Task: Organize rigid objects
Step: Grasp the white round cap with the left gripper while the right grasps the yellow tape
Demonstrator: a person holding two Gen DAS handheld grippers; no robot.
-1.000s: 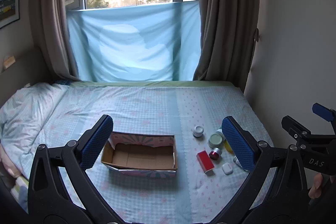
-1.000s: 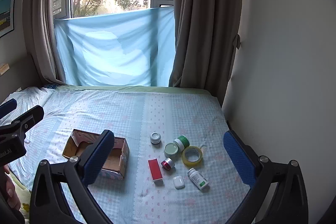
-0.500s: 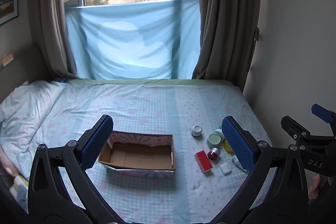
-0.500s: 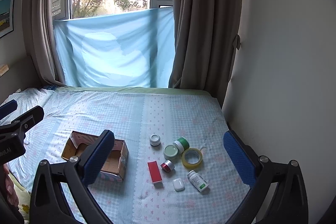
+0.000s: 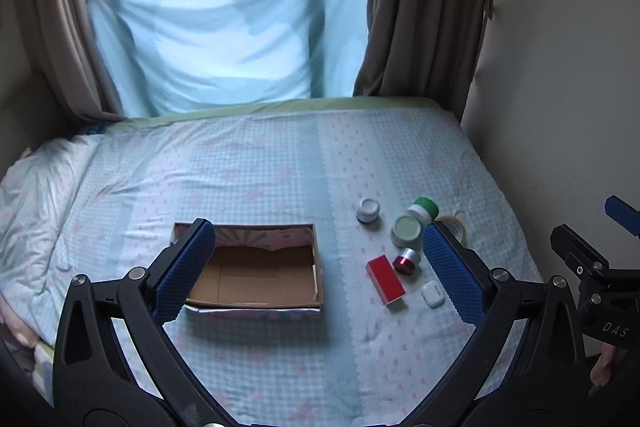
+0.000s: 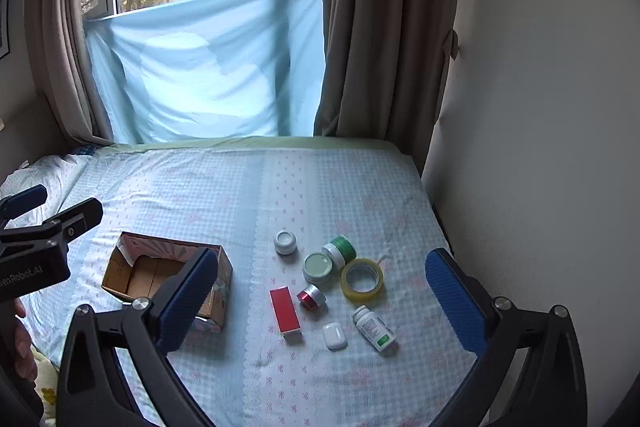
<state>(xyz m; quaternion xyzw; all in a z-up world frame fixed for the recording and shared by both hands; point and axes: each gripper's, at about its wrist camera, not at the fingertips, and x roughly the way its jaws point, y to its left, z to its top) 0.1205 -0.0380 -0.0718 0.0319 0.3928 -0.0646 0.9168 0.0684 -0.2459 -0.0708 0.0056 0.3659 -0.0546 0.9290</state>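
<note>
Right wrist view: cardboard box [image 6: 168, 279] apparently empty, both jaws spread.

tape roll [image 5: 454, 225] half-hidden, bottle label [image 6: 376, 327] unreadable

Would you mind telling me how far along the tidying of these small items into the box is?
Nothing looks done yet: the cardboard box is empty. Nothing is in hand; the left gripper and right gripper are both open and hold nothing. All is left: the red box, earbud case, pill bottle, tape roll and four small jars lie on the bed.
</note>
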